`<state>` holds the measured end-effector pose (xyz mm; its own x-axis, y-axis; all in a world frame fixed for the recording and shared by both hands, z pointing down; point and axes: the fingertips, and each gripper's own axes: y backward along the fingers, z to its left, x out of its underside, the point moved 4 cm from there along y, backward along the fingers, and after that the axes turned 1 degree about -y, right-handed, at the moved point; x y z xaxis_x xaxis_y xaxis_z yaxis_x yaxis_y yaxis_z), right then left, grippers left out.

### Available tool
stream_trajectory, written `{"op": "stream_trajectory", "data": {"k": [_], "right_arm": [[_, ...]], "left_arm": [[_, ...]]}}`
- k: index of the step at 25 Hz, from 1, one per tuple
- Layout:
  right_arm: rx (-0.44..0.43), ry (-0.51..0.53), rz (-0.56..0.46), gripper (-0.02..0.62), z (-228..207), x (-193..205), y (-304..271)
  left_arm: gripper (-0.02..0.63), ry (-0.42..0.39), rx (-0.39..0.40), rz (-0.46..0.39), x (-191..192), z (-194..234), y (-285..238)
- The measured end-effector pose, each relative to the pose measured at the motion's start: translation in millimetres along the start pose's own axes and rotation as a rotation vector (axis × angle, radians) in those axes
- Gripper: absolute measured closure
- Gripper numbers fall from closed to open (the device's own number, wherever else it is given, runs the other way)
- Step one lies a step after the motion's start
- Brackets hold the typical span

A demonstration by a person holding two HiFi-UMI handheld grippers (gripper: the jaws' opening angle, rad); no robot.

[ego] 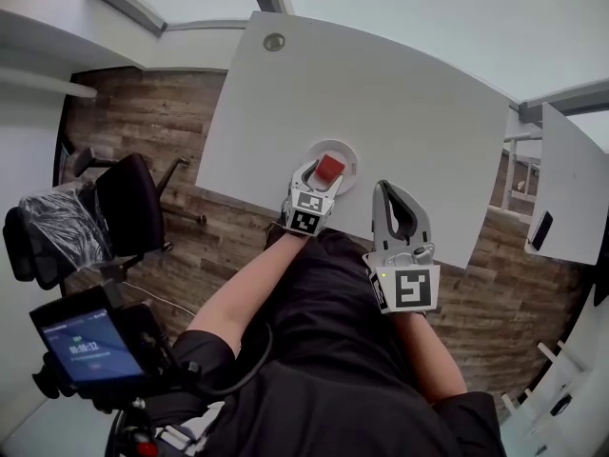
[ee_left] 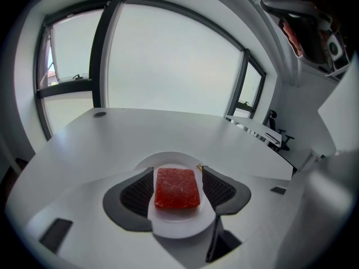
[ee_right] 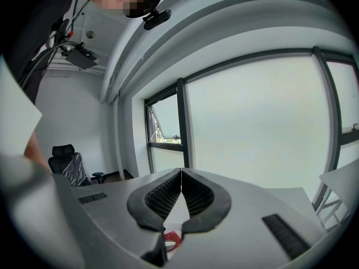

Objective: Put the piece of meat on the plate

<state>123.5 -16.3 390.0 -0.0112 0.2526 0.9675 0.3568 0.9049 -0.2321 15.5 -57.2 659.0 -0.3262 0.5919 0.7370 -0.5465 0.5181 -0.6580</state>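
Observation:
A red, flat piece of meat sits between the jaws of my left gripper. Both pads press against its sides. It hangs just over a round white plate near the front edge of the white table. I cannot tell whether the meat touches the plate. My right gripper is to the right of the plate, near the table's front edge. Its jaws are shut tip to tip with nothing in them, and it points up towards the windows.
A round cable grommet is set in the far part of the table. A black office chair stands on the wood floor at the left. A screen showing a timer is at lower left. A second white desk with a dark object stands at the right.

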Motion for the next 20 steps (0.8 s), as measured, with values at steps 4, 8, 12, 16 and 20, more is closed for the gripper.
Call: {"op": "stream_trajectory", "data": {"k": [4, 8, 12, 16, 20], "right_arm": [[-0.006, 0.004, -0.008, 0.588, 7.9, -7.0, -2.0], [0.0, 0.017, -0.026, 0.588, 22.3, -17.6, -1.9], [0.014, 0.027, -0.029, 0.588, 15.7, -12.1, -4.0], [0.026, 0.036, -0.035, 0.588, 18.9, -11.4, -6.8], [0.045, 0.039, -0.042, 0.588, 48.0, -29.2, -7.7]], "left_arm": [[0.348, 0.005, -0.01, -0.014, 0.9, 3.5, 15.4], [0.348, -0.002, -0.013, -0.049, -6.0, 8.7, 37.2], [0.348, 0.012, -0.03, -0.082, -17.0, 7.0, 42.4], [0.348, 0.003, -0.041, -0.143, -35.6, 9.5, 59.4], [0.348, -0.011, -0.016, -0.204, -55.9, 15.3, 102.2]]}}
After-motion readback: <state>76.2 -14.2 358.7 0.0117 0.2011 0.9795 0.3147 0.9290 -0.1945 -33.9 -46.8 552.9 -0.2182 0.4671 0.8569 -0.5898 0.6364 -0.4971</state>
